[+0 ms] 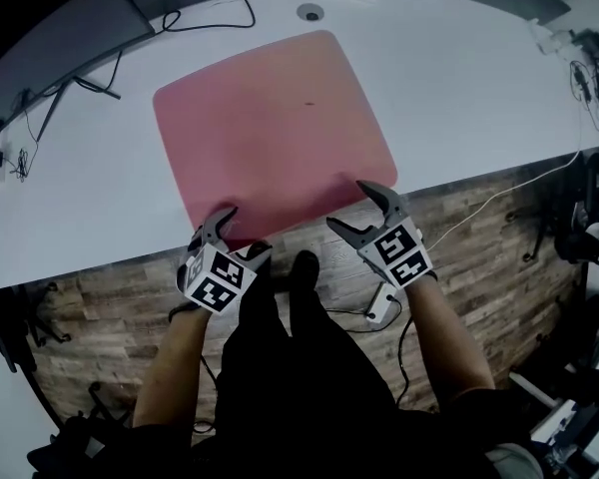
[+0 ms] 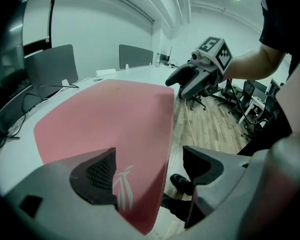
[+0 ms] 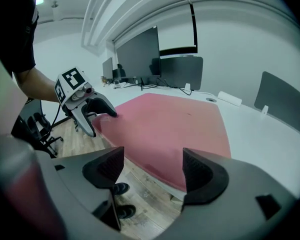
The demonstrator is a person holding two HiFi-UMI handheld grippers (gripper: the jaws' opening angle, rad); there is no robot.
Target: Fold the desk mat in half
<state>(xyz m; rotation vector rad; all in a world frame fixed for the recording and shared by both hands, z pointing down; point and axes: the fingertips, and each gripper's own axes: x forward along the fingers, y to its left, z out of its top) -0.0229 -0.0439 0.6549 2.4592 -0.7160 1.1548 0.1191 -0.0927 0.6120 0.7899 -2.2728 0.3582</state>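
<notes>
A pink desk mat (image 1: 270,128) lies flat on the white desk (image 1: 479,78), its near edge at the desk's front edge. My left gripper (image 1: 245,233) is at the mat's near left corner and stands open. In the left gripper view that gripper (image 2: 149,159) has the mat (image 2: 105,119) corner between its jaws, with the pads apart from it. My right gripper (image 1: 349,206) is at the near right corner, also open. In the right gripper view that gripper (image 3: 152,159) has the mat (image 3: 180,124) edge just ahead of its jaws, untouched.
A dark monitor (image 1: 60,38) and cables sit on the desk's far left. A round cable grommet (image 1: 309,12) lies behind the mat. Below the desk edge are wooden floor (image 1: 499,238), a white power strip (image 1: 381,307) and office chairs (image 2: 240,99).
</notes>
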